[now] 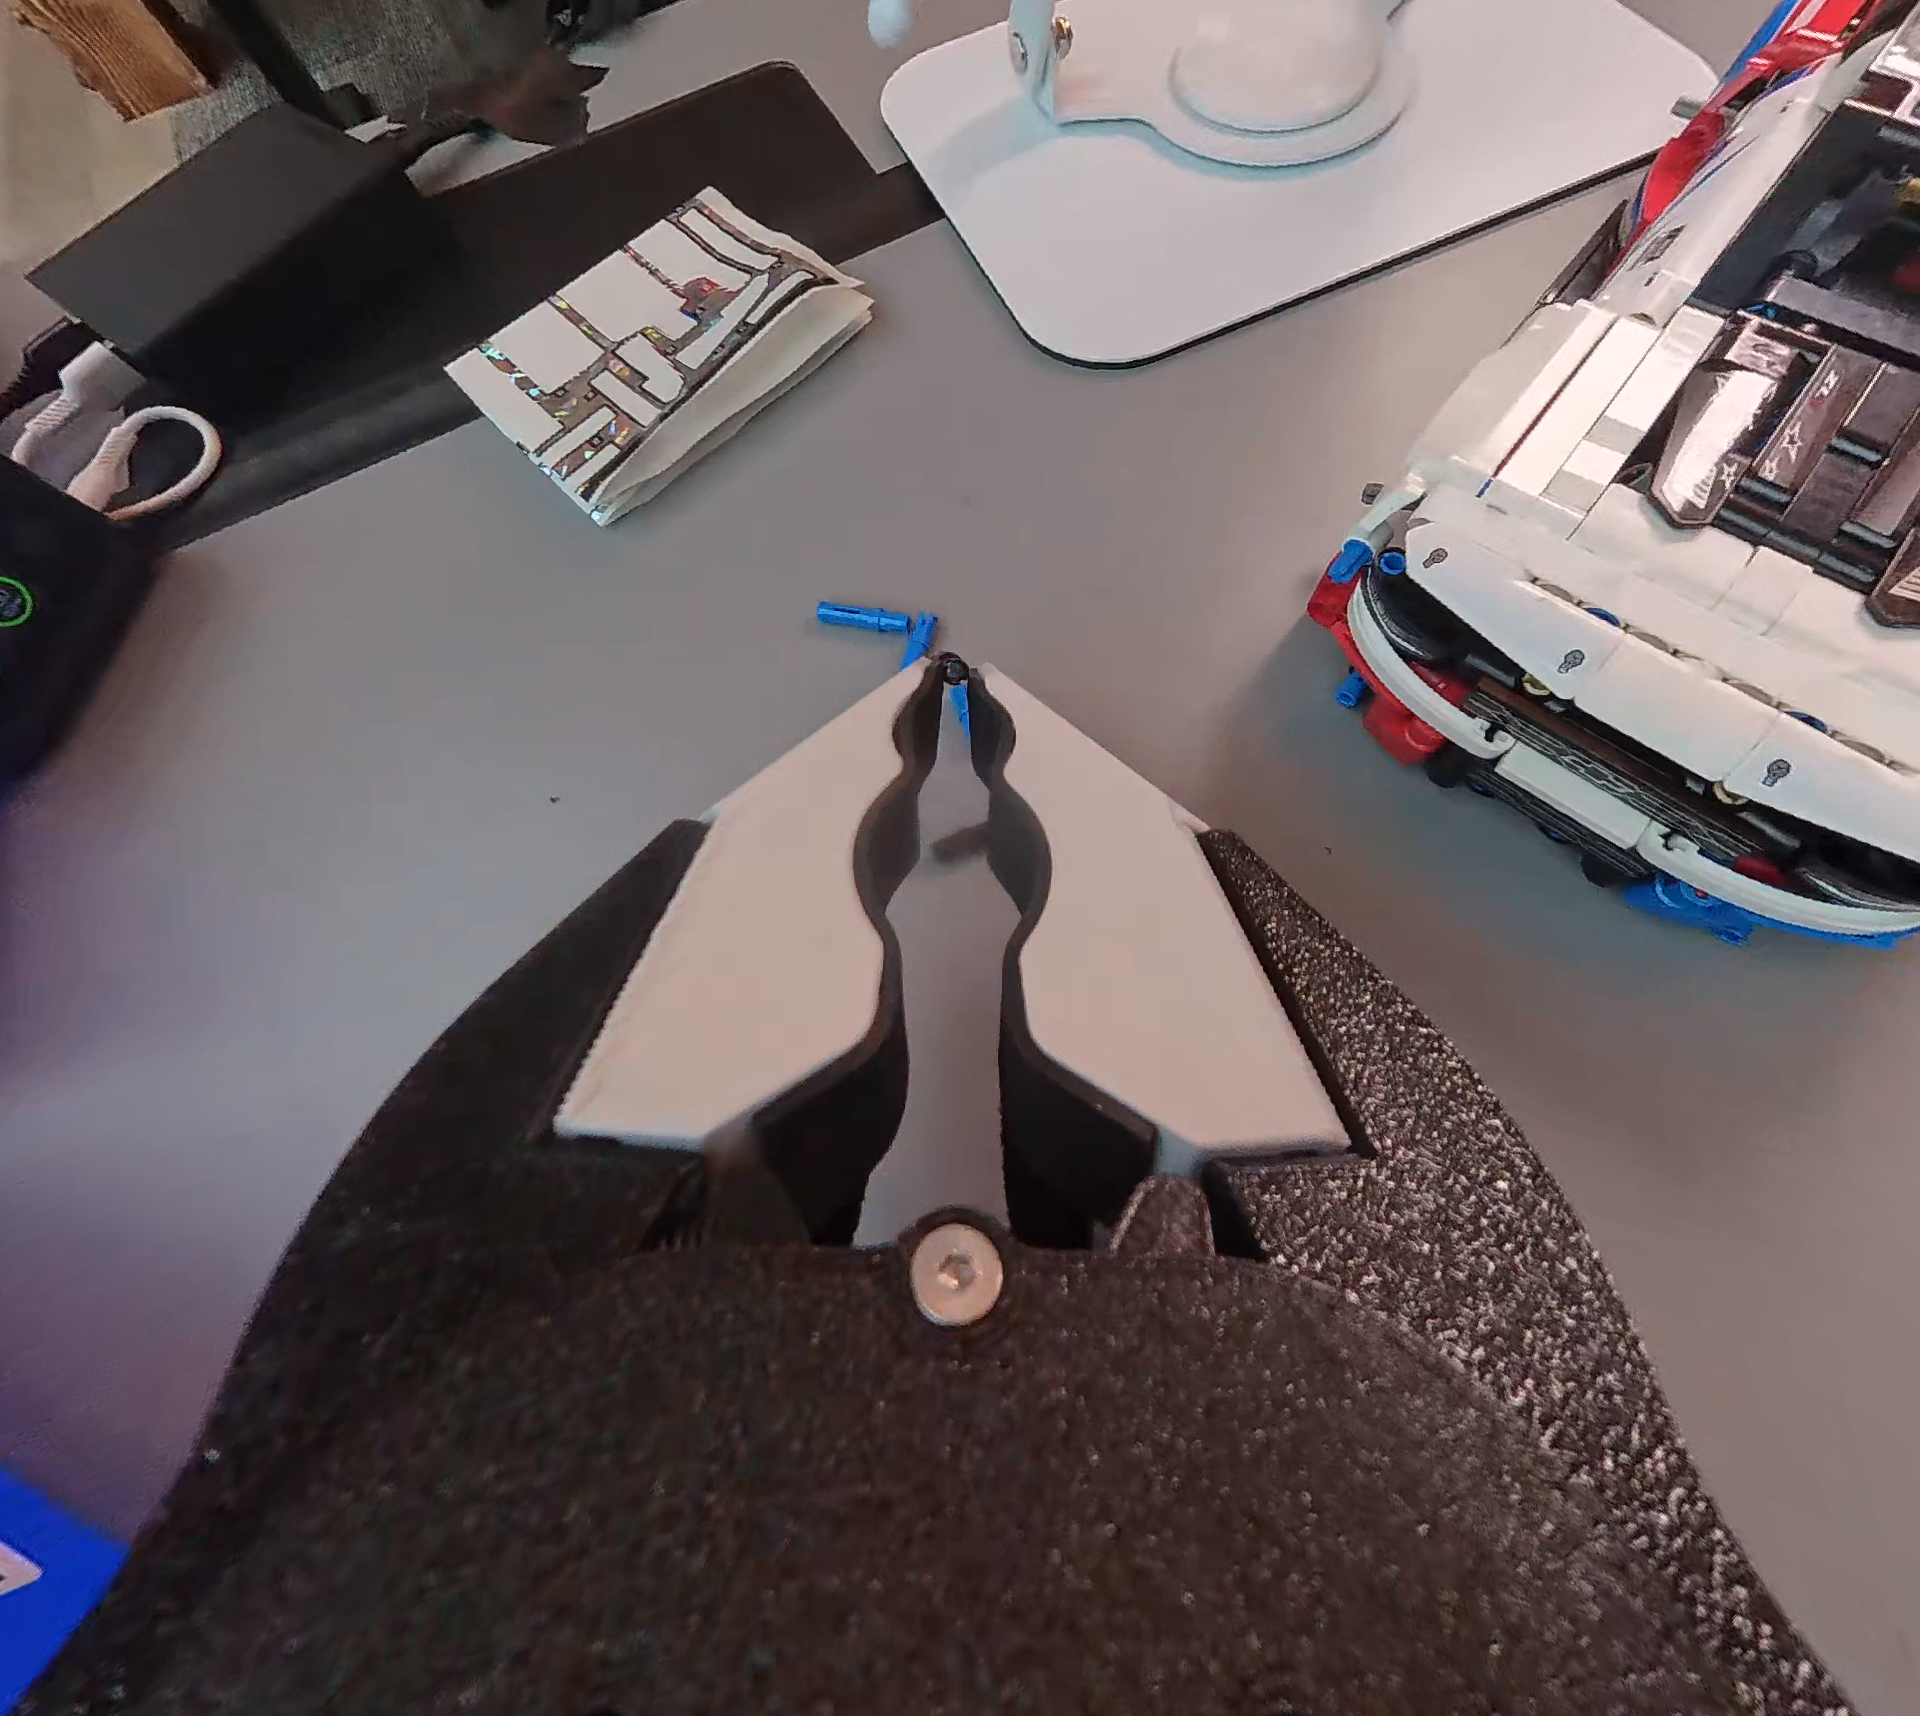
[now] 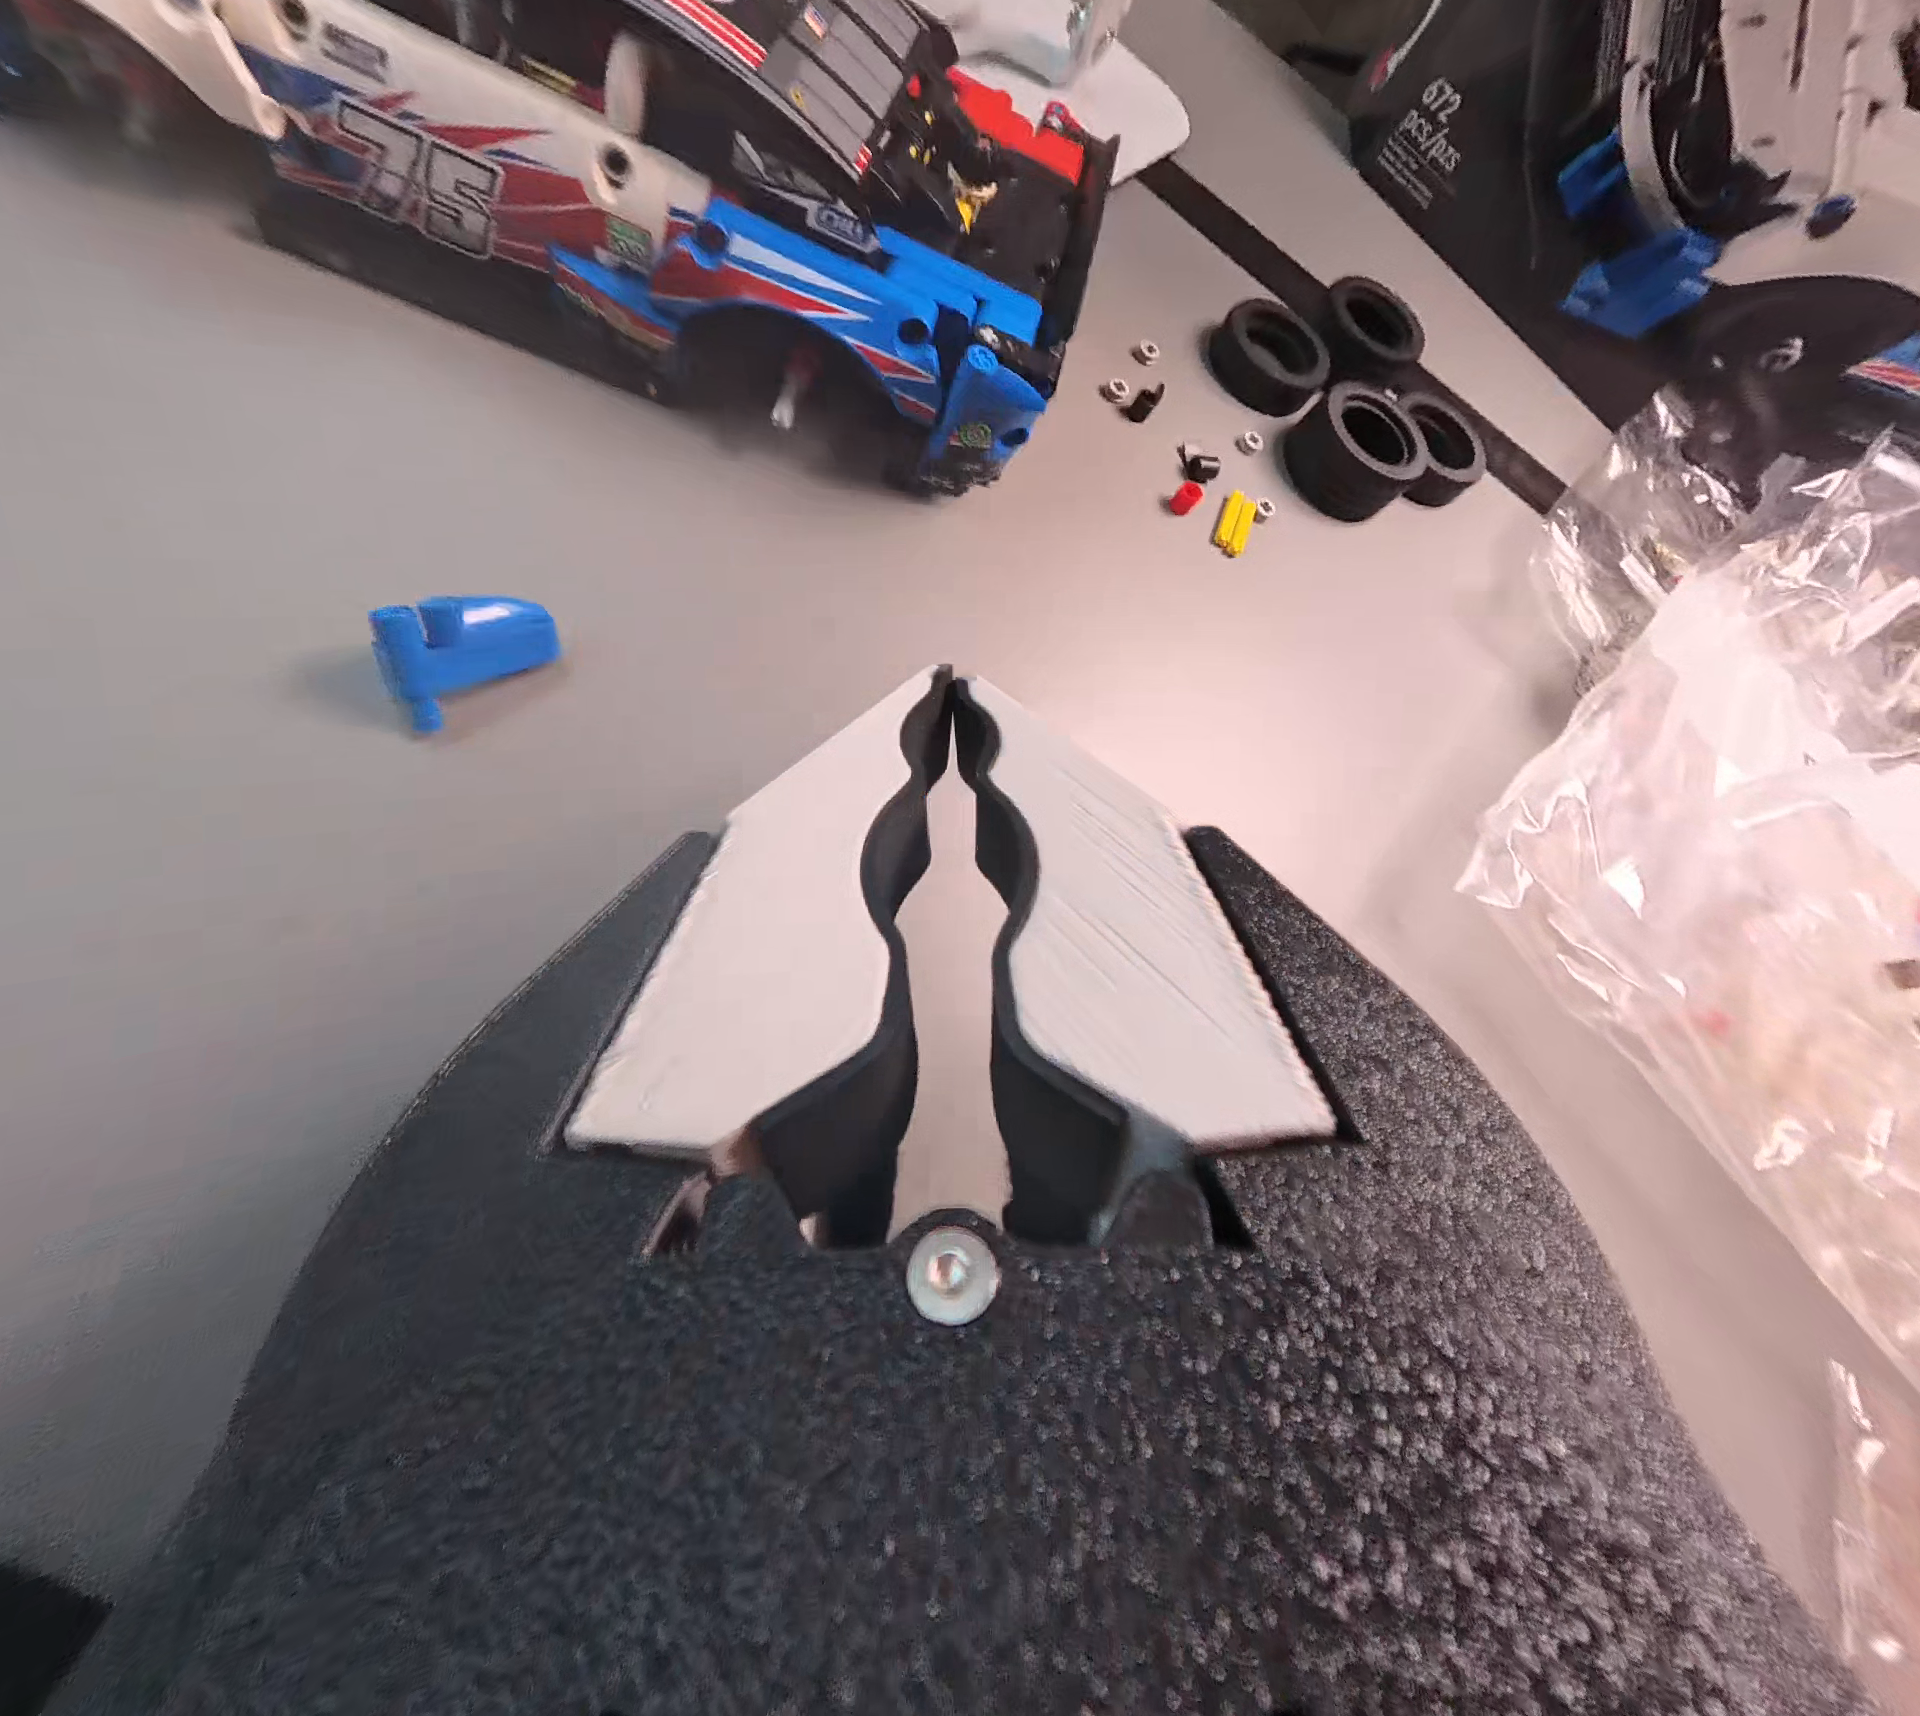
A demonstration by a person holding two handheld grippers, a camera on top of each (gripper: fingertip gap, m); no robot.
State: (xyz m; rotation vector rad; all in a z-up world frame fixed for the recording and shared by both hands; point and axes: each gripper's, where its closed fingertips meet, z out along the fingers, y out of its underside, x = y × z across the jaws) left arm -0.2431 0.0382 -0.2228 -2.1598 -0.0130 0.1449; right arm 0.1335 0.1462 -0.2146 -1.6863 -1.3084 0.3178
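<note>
In the left wrist view my left gripper (image 1: 952, 671) is shut on a small black round piece (image 1: 952, 667) at its tips, just above the grey table (image 1: 520, 783). Blue pins (image 1: 862, 617) lie on the table right by the tips, and another blue pin (image 1: 961, 708) shows through the gap between the fingers. A white, red and blue brick-built race car (image 1: 1662, 586) stands to the right. In the right wrist view my right gripper (image 2: 948, 681) is shut and empty above the table. A blue brick-built part (image 2: 462, 643) lies to its left, in front of the car (image 2: 520, 139).
A white stand base (image 1: 1247, 160), a folded sticker sheet (image 1: 665, 357) and black gear (image 1: 239, 253) sit at the back left. Several black tyres (image 2: 1351, 399), small loose parts (image 2: 1195, 471), clear plastic bags (image 2: 1714, 835) and a dark box (image 2: 1507, 56) lie at the right. My hands' fingertips stand some 40 cm from each other. My right gripper's tips are some 15 cm from the car (image 2: 520, 139).
</note>
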